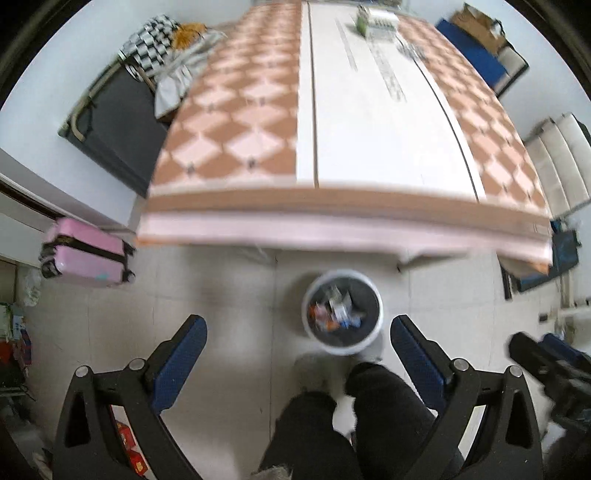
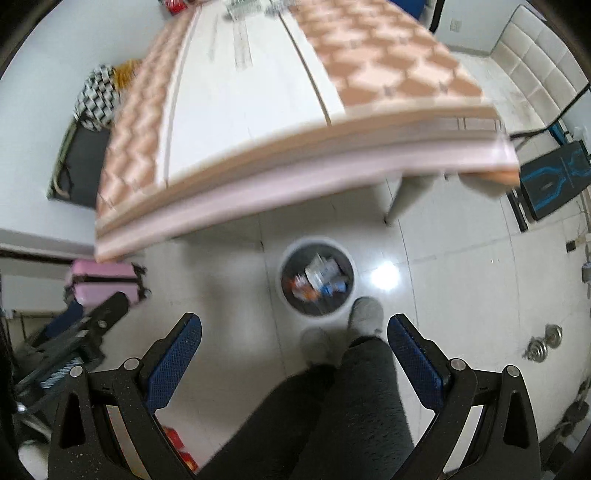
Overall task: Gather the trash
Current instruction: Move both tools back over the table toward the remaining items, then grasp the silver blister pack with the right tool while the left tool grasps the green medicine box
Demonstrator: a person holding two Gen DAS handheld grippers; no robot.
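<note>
A white round trash bin (image 1: 369, 341) with a dark liner stands on the tiled floor below the table's near edge, holding several crumpled wrappers (image 1: 334, 312). It also shows in the right wrist view (image 2: 286, 297) with the wrappers (image 2: 319, 278) inside. My left gripper (image 1: 298, 332) is open and empty, high above the floor, the bin between its blue fingertips. My right gripper (image 2: 294, 330) is open and empty, just short of the bin. Each gripper shows at the edge of the other's view: the right one (image 1: 546, 360) and the left one (image 2: 85, 325).
A table with a pink checked cloth (image 1: 236, 110) and white centre fills the upper view; small items (image 1: 364, 18) sit at its far end. The person's dark-trousered legs (image 2: 332, 406) and grey slippers stand by the bin. A pink suitcase (image 1: 86, 253) lies left, a white sofa (image 2: 535, 66) right.
</note>
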